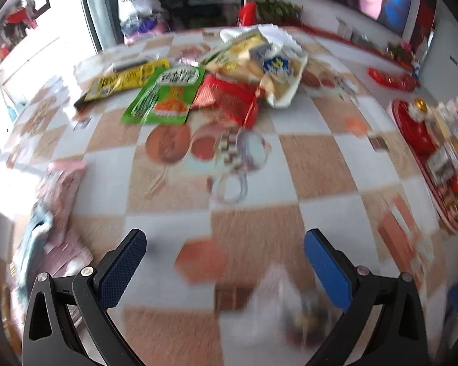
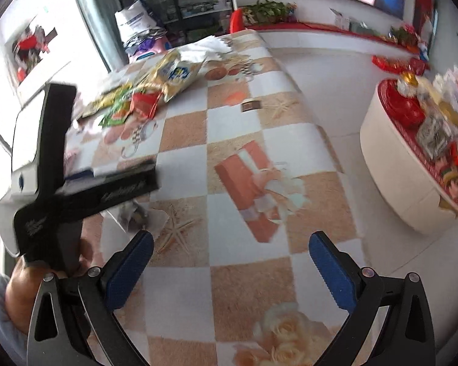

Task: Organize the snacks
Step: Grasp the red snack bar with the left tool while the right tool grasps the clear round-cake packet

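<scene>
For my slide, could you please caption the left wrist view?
Open left gripper above checkered table, facing snack pile.

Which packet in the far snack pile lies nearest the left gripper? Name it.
The green packet. Its lower edge reaches closest to the open left gripper, ahead of the yellow packet beside it and the red packet; the white bag lies farther back.

You had strong daylight flooding in from the window (image 1: 24, 70) on the left, blown out to white. Motion blur smeared both views, and fisheye bending darkened the corners.
</scene>
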A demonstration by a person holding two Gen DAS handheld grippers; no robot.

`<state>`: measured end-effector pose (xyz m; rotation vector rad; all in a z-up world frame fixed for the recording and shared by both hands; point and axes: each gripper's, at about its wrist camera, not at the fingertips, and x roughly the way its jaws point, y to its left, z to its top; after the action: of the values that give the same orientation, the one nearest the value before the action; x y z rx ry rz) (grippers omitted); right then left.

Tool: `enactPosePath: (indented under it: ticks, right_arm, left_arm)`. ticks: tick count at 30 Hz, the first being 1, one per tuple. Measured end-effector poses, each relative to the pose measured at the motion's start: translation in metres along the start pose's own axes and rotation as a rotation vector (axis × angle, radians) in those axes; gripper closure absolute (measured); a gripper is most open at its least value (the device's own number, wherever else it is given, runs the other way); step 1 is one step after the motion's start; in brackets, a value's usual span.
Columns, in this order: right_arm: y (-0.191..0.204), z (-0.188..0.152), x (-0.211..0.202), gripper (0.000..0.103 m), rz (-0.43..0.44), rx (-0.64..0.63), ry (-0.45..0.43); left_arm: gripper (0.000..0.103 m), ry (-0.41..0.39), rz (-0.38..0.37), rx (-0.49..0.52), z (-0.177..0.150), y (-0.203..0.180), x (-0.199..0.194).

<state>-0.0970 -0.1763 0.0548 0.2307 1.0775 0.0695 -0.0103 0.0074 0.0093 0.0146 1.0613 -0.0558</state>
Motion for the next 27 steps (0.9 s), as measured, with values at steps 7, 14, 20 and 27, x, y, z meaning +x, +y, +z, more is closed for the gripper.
enactPosePath:
  ticks: [7,14,20,27]
  right_arm:
    - [0.013,-0.005,0.005,0.001,0.028,0.01,0.072]
    - [0.058,-0.002,0.025,0.001,0.014,-0.137,0.081]
    - [0.091,0.001,0.049,0.001,-0.052,-0.29,0.112]
    - [0.105,0.011,0.08,0.001,-0.079,-0.343,0.182]
  left_arm:
    - [0.0,-0.068,-0.046,0.075,-0.029,0.065,-0.089]
    - [0.0,0.026,0.134,0.082,-0.031,0.158,-0.079]
    - [0.0,0.078,0.127,0.141,-0.024,0.161,-0.049]
    - [0.0,0.129,0.096,0.085,-0.001,0.159,-0.017]
